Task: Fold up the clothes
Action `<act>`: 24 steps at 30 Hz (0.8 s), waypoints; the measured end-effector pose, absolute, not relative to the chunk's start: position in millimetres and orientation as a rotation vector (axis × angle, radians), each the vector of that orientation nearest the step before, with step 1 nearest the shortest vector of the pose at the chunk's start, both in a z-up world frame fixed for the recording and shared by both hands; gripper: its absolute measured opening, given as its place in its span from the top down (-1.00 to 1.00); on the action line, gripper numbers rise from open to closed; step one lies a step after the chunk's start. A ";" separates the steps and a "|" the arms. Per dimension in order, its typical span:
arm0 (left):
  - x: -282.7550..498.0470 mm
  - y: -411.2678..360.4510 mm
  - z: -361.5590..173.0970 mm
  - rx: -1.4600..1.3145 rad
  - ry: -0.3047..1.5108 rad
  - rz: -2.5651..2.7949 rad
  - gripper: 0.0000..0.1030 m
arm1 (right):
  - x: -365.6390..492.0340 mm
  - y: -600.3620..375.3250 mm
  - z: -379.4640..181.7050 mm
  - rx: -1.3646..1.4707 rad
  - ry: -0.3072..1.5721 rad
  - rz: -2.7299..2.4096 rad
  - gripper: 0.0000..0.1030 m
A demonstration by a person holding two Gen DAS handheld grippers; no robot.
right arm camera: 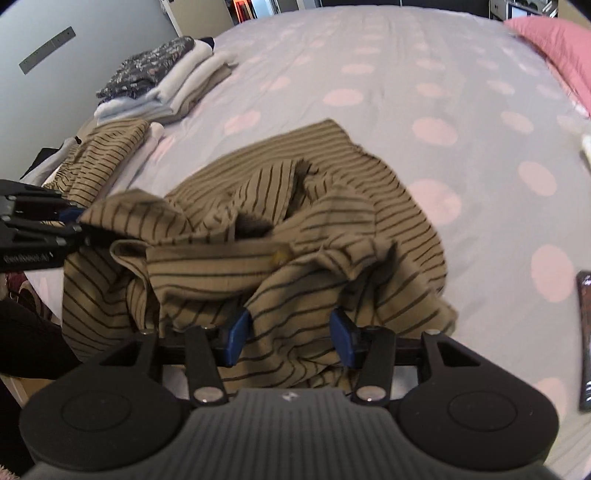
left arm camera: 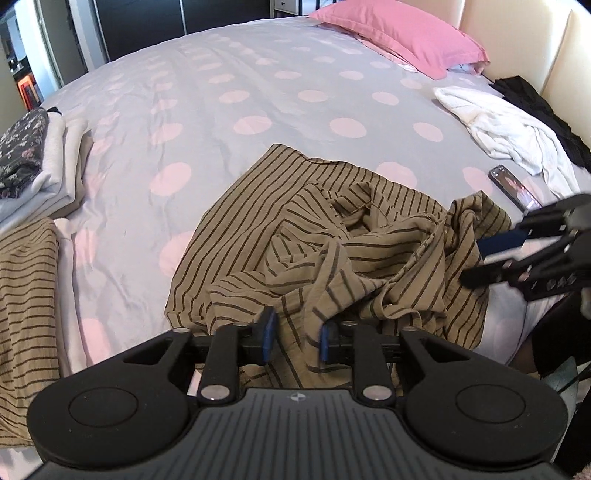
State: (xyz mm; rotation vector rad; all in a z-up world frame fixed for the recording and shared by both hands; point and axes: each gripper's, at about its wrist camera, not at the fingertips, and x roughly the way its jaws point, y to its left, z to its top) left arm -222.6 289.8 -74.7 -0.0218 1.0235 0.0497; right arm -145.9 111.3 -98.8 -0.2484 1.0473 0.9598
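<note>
Striped garment: tan cloth with dark stripes, crumpled in a heap on the bed, near its front edge. Left gripper: jaws apart, cloth between the pads, none seen pressing. Right gripper: jaws wide, cloth bunched between them, no grip evident. Left wrist view alone shows the pink pillow in full and the white clothing. Right wrist view shows the folded stack more fully.

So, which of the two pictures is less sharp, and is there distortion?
The right wrist view is softer: the striped garment is smeared by motion blur. The left wrist view is sharp on the stripes. Both bend the dotted bedcover into a fisheye dome, with dark corners.
</note>
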 end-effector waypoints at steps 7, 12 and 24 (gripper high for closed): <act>-227.9 306.3 -59.8 -0.035 0.946 0.173 0.98 | -141.7 112.8 -104.7 -0.329 0.992 0.875 0.94; -241.3 339.0 -30.2 -0.081 0.838 0.315 0.99 | -121.3 91.7 -89.5 -0.315 0.948 0.734 0.96; -287.0 418.7 77.8 -0.165 0.577 0.544 0.99 | -76.3 30.6 15.5 -0.311 0.638 0.470 0.98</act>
